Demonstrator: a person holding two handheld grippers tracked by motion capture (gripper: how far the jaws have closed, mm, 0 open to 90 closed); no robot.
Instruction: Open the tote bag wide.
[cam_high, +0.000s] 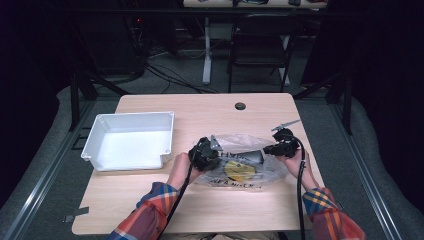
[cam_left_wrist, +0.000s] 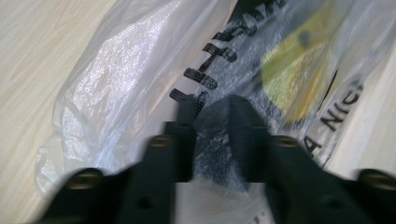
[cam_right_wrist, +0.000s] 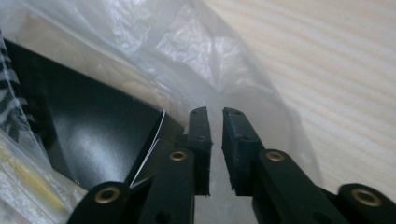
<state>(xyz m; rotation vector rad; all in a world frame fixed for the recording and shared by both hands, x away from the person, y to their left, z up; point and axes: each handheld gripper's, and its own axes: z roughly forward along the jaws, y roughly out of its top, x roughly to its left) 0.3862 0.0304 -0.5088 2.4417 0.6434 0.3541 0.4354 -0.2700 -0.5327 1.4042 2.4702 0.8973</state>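
Note:
A clear plastic bag (cam_high: 240, 167) with black lettering lies on the wooden table, right of centre near the front. Inside it are a yellow round patch (cam_high: 239, 171) and a dark flat item (cam_high: 251, 156). My left gripper (cam_high: 215, 151) is at the bag's left end, my right gripper (cam_high: 269, 149) at its right end. In the left gripper view the jaws (cam_left_wrist: 212, 108) pinch a bunched fold of the bag (cam_left_wrist: 116, 93). In the right gripper view the jaws (cam_right_wrist: 215, 114) stand nearly together, with thin film of the bag (cam_right_wrist: 210, 56) between them, beside the dark item (cam_right_wrist: 93, 135).
An empty white tray (cam_high: 100, 150) sits on the table's left half, close to my left hand. A round cable hole (cam_high: 240, 106) is near the far edge. A folding chair (cam_high: 260, 45) and cables stand on the floor beyond the table.

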